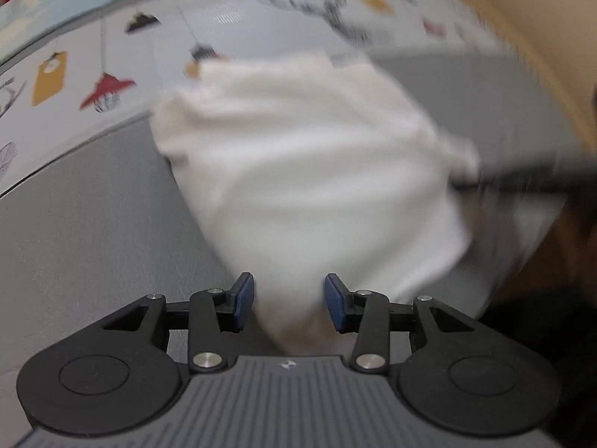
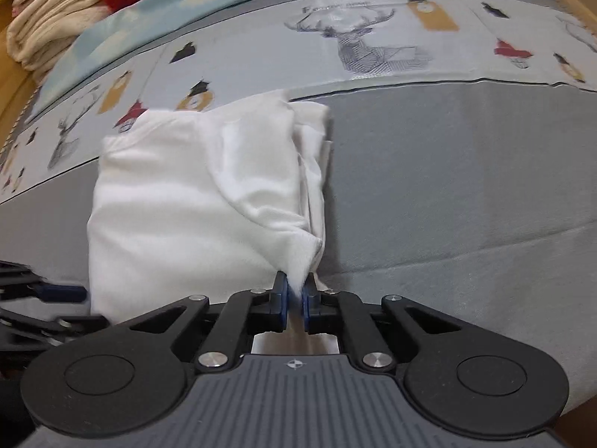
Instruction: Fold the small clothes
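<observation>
Two grippers work over a grey bed sheet (image 2: 447, 186) with a deer-print band (image 2: 373, 44). A folded white garment (image 2: 194, 194) lies on the sheet. The right gripper (image 2: 294, 298) pinches the garment's near corner between its blue pads. The left gripper (image 1: 289, 300) stands parted astride the garment's near edge, pads not pressing. Stacked folded clothes (image 2: 48, 18) sit far left.
</observation>
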Available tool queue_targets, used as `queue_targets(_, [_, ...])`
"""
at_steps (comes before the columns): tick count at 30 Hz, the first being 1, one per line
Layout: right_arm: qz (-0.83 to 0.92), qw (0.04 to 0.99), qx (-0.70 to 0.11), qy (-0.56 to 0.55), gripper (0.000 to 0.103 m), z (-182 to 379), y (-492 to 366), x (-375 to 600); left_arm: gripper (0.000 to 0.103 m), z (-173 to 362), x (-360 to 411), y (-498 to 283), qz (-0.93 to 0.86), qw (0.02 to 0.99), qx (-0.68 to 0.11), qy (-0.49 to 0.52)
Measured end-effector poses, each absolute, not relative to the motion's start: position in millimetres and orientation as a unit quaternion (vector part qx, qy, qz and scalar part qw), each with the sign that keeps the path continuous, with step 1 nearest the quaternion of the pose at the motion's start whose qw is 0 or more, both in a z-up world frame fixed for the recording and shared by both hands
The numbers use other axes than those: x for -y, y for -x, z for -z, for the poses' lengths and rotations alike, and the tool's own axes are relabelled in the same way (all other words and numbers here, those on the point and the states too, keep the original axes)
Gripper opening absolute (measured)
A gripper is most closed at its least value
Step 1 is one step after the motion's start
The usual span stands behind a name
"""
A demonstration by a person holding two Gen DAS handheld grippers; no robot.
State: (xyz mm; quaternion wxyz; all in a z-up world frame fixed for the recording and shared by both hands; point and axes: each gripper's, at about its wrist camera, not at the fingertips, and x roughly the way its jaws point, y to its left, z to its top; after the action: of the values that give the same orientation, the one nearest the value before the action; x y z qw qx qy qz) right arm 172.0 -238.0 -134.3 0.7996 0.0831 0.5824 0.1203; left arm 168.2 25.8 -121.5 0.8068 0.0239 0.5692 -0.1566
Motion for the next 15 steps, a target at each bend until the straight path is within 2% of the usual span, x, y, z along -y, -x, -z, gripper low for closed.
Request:
queue_targets(2, [-0.131,0.783,-0.603,-0.076,0.013,141.7,-173.1,235.4,0.048,119.9,-33.3,-173.8,0.136,0.814,-0.564,-0.002])
queue_targets(6, [-0.127,0.780,-0.613,-0.033,0.037,147.1,-171.4,228.1,0.049,138.0,-34.1,-184.3,0.102,0.796,-0.597,-0.004])
queue_targets(9, [-0.115,0.776,-0.618,-0.046,0.045,149.0,-173.8,235.3,0.058,142.1,-39.2,-192.2,0.087,0.801,-0.593,0.007])
queue_targets(12, [-0.103,0.778,-0.618,-0.048,0.056,150.8,-174.3,236.4,0.061,145.4,-50.6,-195.1,0.071,0.808,-0.582,0.052])
queue_targets(15, [-0.100,0.777,-0.621,-0.043,0.058,152.6,-174.5,235.4,0.063,144.8,-54.3,-199.6,0.067,0.813,-0.574,0.073])
